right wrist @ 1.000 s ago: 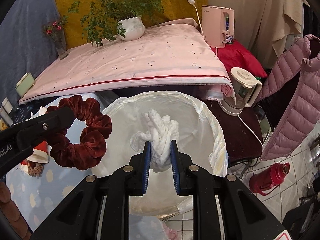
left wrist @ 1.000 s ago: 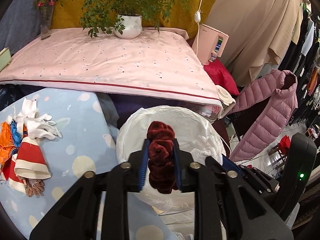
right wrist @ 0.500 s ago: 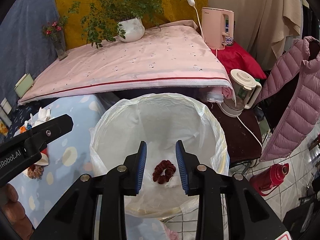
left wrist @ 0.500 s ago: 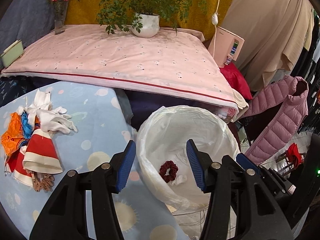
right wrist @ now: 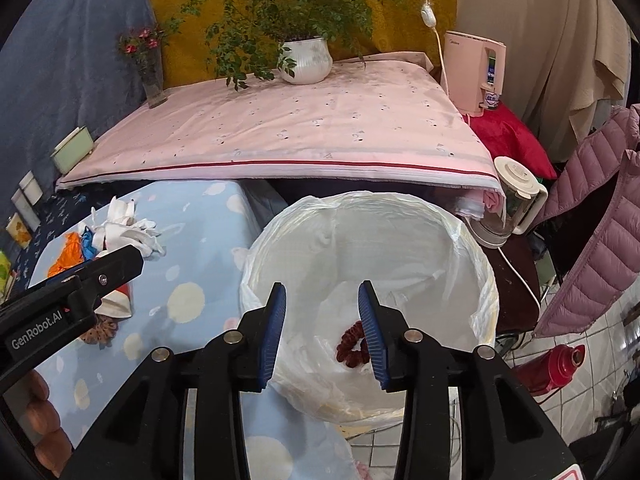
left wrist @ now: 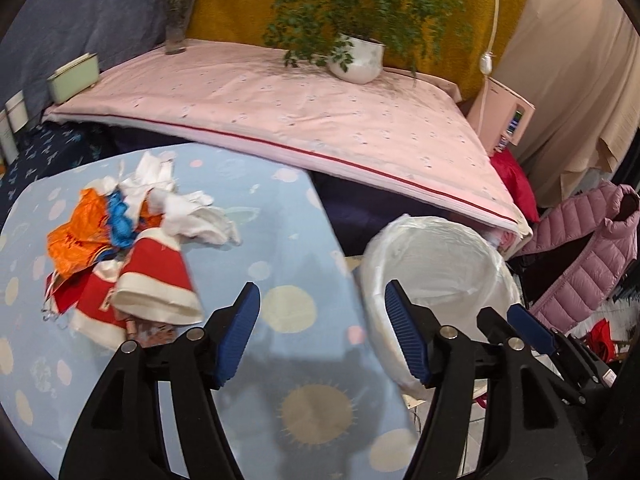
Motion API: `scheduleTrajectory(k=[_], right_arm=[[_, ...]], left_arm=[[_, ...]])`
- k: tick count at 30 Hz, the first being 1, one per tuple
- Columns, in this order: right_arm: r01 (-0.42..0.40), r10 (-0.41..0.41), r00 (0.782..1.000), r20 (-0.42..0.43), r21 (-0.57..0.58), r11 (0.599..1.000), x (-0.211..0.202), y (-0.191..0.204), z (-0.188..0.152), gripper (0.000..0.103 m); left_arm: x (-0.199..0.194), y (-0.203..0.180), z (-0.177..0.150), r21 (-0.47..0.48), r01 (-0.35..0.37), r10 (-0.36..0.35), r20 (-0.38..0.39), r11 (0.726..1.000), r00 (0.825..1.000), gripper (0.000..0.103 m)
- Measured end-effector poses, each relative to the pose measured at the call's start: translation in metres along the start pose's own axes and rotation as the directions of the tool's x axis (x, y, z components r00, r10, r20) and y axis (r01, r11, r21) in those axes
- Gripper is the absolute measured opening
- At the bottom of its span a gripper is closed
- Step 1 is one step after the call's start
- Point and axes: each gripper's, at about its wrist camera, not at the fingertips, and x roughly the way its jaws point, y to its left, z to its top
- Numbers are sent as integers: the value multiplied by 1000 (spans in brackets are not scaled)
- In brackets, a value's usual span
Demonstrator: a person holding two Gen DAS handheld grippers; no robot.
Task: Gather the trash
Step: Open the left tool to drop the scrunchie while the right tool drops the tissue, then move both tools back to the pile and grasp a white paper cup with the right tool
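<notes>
A bin lined with a white plastic bag point(right wrist: 472, 264) stands beside the blue spotted table point(left wrist: 288, 312); its rim also shows in the left wrist view point(left wrist: 436, 232). A dark red scrunchie point(right wrist: 352, 344) lies at the bottom of the bag. My right gripper point(right wrist: 322, 334) is open and empty above the bin. My left gripper point(left wrist: 322, 334) is open and empty above the table edge, between the bin and a trash pile. The pile holds a red and white paper cup point(left wrist: 156, 284), orange wrapper point(left wrist: 76, 240) and white tissue point(left wrist: 192, 216). The left gripper also shows in the right wrist view point(right wrist: 76, 296).
A pink-covered bed point(left wrist: 304, 116) with a potted plant point(left wrist: 356, 60) lies behind. A blender jug point(right wrist: 516, 204), pink water dispenser point(right wrist: 476, 72), red thermos point(right wrist: 552, 368) on the tiled floor and a pink down jacket point(left wrist: 584, 248) stand at the right.
Both grippers opened and dropped the scrunchie and the white wad into the bin. The left gripper has since swung left toward the trash pile on the table.
</notes>
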Motion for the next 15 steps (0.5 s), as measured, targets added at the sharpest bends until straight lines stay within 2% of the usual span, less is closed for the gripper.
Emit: scheduleTrajectory(k=[15], right_arm=[[-108, 102, 993, -52, -118, 987, 7, 77, -12, 37]], left_arm=[[-11, 99, -24, -129, -137, 133, -38, 982, 990, 62]])
